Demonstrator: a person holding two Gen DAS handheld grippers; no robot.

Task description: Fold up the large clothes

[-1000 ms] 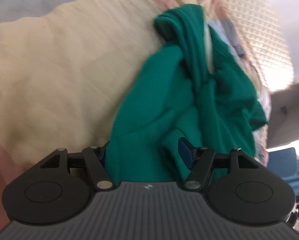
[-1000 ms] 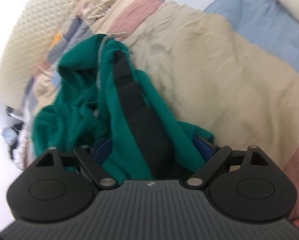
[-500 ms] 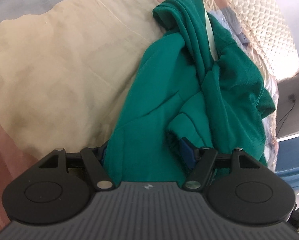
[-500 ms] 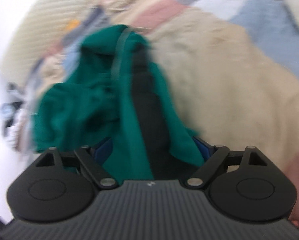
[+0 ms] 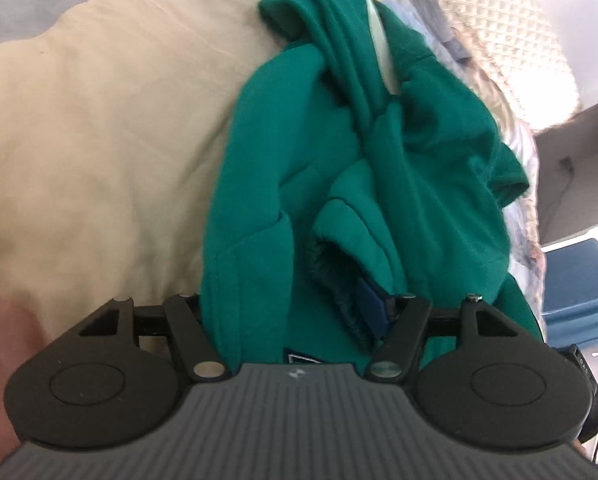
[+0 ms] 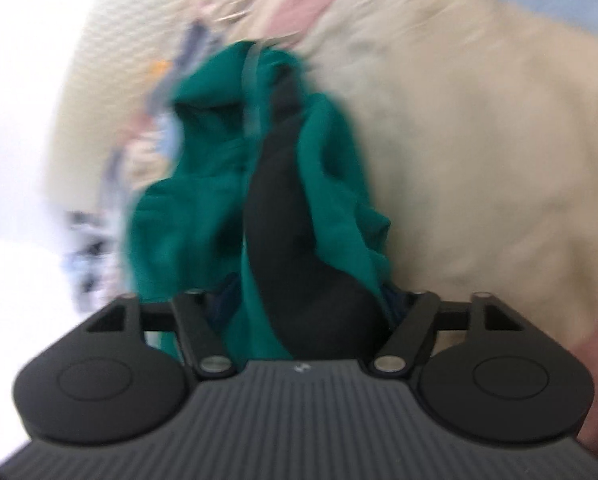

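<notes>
The green hoodie [image 5: 331, 184] lies bunched at centre frame on the bed [image 5: 99, 128], its hem end running into both tools. The left tool [image 5: 295, 312] is clamped on a thick wad of hem. The right tool [image 6: 299, 308] has just been closing, with green cloth and dark lining between its jaws; the blur leaves it unclear whether the pads bite yet. This looks like the gathering step; next, both corners need lifting and spreading flat. The fingertips are buried in cloth.

green hoodie [image 5: 339, 184] heaped ahead, bedspread [image 5: 99, 140] bare beside
</notes>
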